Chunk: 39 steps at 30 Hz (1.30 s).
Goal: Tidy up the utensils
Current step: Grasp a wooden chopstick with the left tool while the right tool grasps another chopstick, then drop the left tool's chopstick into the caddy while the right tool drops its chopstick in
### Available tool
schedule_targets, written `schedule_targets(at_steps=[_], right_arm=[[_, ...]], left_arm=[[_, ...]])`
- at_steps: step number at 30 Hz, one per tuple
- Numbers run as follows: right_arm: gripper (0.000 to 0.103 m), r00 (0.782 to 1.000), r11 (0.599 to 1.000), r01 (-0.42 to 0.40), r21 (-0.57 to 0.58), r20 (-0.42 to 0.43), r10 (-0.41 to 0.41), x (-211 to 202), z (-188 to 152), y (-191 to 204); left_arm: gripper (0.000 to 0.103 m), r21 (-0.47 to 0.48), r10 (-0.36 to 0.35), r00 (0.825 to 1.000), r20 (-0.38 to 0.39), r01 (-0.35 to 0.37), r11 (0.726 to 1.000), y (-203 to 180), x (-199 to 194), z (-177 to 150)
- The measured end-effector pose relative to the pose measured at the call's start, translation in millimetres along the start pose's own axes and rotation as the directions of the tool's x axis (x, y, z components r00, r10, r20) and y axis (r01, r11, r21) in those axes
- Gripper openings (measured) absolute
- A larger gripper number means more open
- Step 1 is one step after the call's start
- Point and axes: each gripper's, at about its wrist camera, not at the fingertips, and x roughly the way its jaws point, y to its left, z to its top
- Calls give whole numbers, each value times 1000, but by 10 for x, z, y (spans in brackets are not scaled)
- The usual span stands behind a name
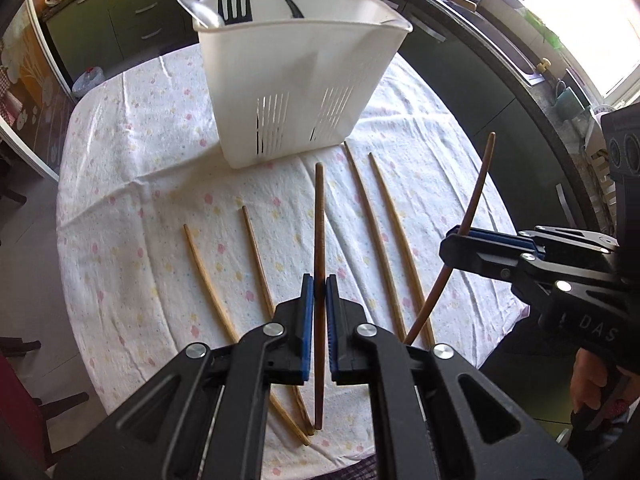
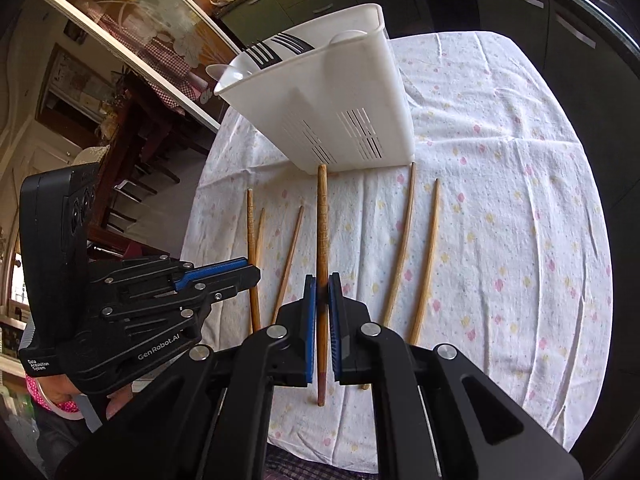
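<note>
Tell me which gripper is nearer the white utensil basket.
Neither clearly. Left gripper and right gripper each hold a dark chopstick in front of the basket, at similar distance, side by side.

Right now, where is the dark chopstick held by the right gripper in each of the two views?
Left wrist view: the dark chopstick slants at the right side, clamped in the right gripper.
Right wrist view: the same chopstick stands at the centre, between the gripper's blue pads.
Shared landmark: the white utensil basket on the table, behind the chopsticks.
</note>
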Motion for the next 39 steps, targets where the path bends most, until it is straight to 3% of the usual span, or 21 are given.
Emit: schedule_targets(at_steps=[5, 12, 18, 23, 27, 30, 33, 35, 39], right_arm=[[7, 999, 1000, -17, -18, 44, 18, -199, -43, 38], [7, 995, 999, -24, -42, 96, 28, -697, -70, -232], [7, 992, 999, -24, -47, 127, 30, -904, -107, -320], [7, 989, 998, -24, -52, 142, 31, -1022, -128, -374], [7, 989, 998, -24, -54, 147, 32, -1084, -152, -400], [7, 989, 998, -27, -50, 144, 34, -1108, -169, -437], [7, 989, 999, -30, -45, 142, 36, -1123, -184, -477], [7, 989, 999, -33, -43, 143, 39, -1143, -186, -501], [7, 987, 998, -36, -44, 152, 42, -1212, -174, -516]], left_arm=[[6, 26, -8, 999, 40, 7, 1000, -130, -186, 4], [6, 43, -20, 996, 92, 17, 999, -237, -418, 23], [6, 54, -35, 982, 186, 25, 998, -299, -839, 148], [6, 44, -23, 943, 331, 10, 999, -326, -1391, 455], [6, 28, 12, 882, 472, -29, 999, -345, -1818, 769], [6, 21, 54, 843, 535, -77, 997, -377, -1938, 978], [6, 3, 106, 828, 551, -130, 992, -378, -1864, 1148], [6, -15, 134, 826, 548, -151, 988, -345, -1760, 1228], [6, -28, 178, 842, 509, -191, 981, -261, -1437, 1337]])
